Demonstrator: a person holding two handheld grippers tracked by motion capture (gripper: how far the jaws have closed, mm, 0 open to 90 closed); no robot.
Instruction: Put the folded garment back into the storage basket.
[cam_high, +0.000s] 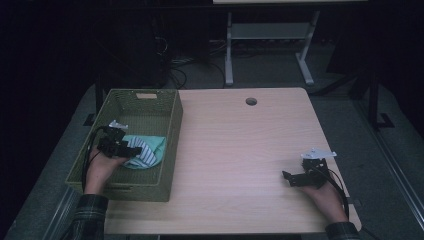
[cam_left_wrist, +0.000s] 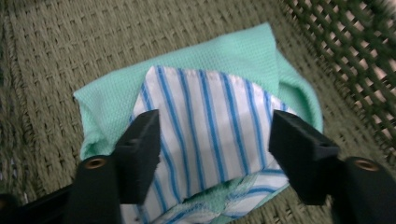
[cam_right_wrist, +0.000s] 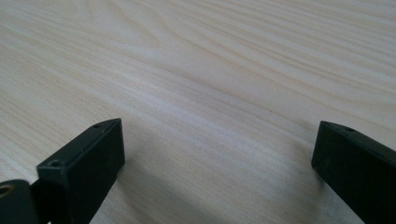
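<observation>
Striped cloth (cam_left_wrist: 212, 126) between parted left gripper (cam_left_wrist: 215, 149) jaws, in basket (cam_left_wrist: 42, 56)

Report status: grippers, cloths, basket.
Left gripper open over the striped cloth, which lies on the green cloth in the basket. Right gripper open, empty, over the table. Nothing in the way.

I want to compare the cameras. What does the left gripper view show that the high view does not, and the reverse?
Left gripper view alone: the blue stripes on the white cloth in detail, the mint cloth's waffle weave, and open jaws either side of the striped cloth. High view alone: the table, the right gripper on it, both forearms, the floor. Both: the basket, the two cloths, the left gripper.
</observation>
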